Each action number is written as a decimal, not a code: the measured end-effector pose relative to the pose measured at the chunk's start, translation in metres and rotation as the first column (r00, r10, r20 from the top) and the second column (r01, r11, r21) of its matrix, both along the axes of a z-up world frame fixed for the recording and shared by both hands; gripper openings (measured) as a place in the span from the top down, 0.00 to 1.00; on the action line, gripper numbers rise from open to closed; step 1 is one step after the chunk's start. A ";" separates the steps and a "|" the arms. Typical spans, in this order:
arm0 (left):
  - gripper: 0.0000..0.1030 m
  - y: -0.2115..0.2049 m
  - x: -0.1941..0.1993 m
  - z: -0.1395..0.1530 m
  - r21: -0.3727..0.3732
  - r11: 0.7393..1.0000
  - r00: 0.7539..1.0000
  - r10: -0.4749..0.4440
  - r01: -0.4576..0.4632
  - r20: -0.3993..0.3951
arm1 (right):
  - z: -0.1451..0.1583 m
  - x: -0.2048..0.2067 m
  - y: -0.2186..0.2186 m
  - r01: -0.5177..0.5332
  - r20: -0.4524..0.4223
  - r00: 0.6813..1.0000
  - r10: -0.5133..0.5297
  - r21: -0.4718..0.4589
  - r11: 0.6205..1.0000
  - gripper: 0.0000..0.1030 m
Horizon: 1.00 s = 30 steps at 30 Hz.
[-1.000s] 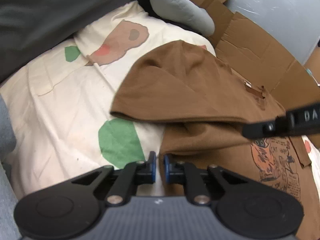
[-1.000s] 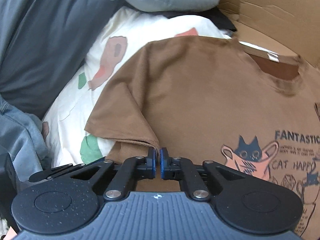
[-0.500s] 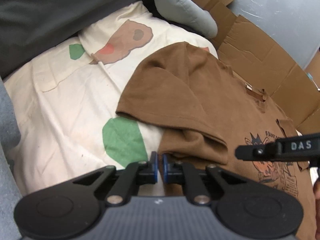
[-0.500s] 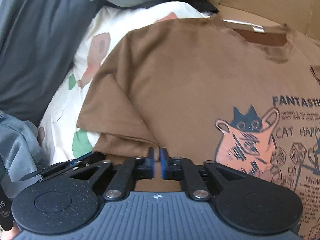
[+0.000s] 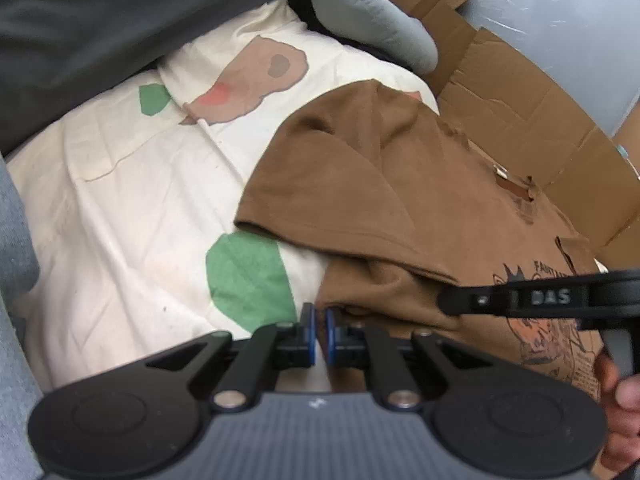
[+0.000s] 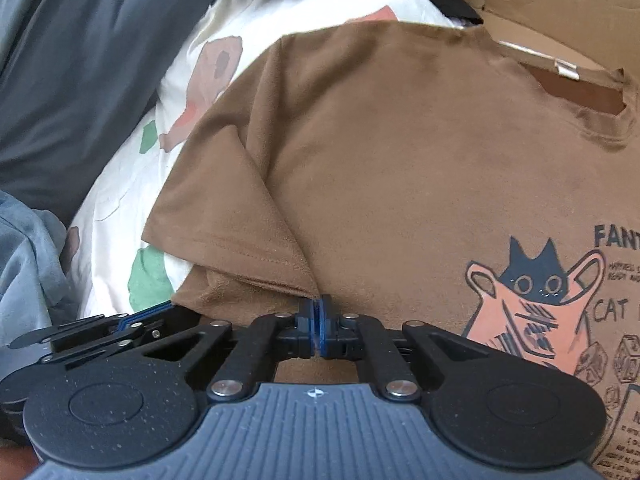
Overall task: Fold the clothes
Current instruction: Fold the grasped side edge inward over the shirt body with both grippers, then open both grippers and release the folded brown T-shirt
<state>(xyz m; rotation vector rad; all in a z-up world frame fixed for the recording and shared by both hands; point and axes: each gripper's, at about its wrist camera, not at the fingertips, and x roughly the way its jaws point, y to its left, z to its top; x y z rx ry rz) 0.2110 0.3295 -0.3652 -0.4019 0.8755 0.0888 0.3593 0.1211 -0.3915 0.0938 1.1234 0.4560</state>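
A brown T-shirt (image 5: 400,184) with a cat print (image 6: 532,300) lies front up on cream patterned bedding (image 5: 120,220). Its near sleeve (image 6: 224,216) is folded in over the body. My left gripper (image 5: 319,316) is shut at the shirt's side edge with a thin slit between the pads; I see no cloth in it. In the right wrist view it (image 6: 132,320) lies low beside that edge. My right gripper (image 6: 319,312) has its pads pressed together at the inner end of the sleeve hem, pinching the shirt (image 6: 400,140). From the left wrist view it (image 5: 442,300) reaches in from the right.
Brown cardboard (image 5: 540,120) lines the far right side, under the shirt's collar. A grey cushion (image 5: 368,12) and dark grey fabric (image 5: 100,20) lie at the back. A blue-grey garment (image 6: 28,264) is bunched on the left. A hand (image 5: 624,392) holds the right gripper.
The sleeve went from spread wide to lying folded over the body. The right gripper dropped closer to the shirt and its pads closed tight. The left gripper barely moved.
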 end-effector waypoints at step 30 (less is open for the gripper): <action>0.70 0.041 0.015 0.024 0.004 0.997 0.996 0.072 -0.072 0.057 | 0.025 -0.025 -0.013 0.025 0.077 0.997 -0.028 0.045 0.999 0.65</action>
